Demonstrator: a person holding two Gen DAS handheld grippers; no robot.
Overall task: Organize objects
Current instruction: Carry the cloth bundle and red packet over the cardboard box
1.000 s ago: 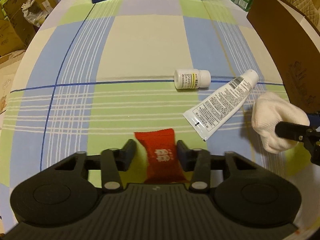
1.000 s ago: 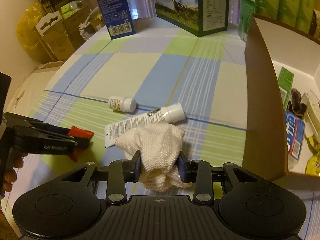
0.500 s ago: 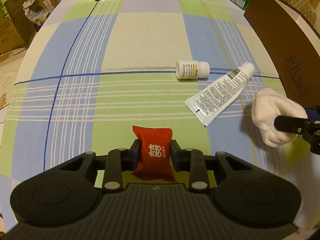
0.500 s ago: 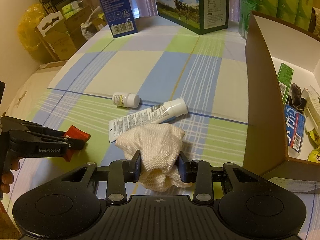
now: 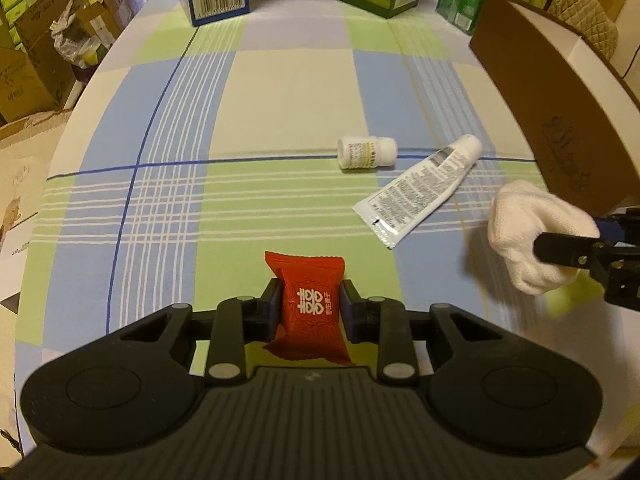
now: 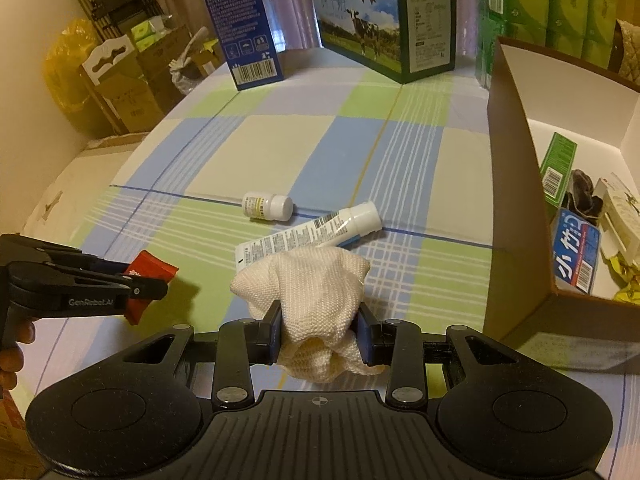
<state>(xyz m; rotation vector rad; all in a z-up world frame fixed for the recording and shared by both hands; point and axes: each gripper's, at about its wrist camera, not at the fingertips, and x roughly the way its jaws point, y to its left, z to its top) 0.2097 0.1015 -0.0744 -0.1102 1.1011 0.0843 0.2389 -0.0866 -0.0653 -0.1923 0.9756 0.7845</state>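
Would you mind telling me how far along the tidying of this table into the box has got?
Partly done: several packets already lie in the open box. In hand: the left gripper grips the red sachet, the right gripper the white cloth. Left on the tablecloth: the pill bottle and the tube.

A blue carton (image 6: 240, 20) and a milk carton with a cow picture (image 6: 384, 20) are standing at the counter's far edge, well ahead of the claw. Green packs (image 6: 540, 8) are stacking up far right; cardboard boxes (image 6: 132, 84) are sitting off left.
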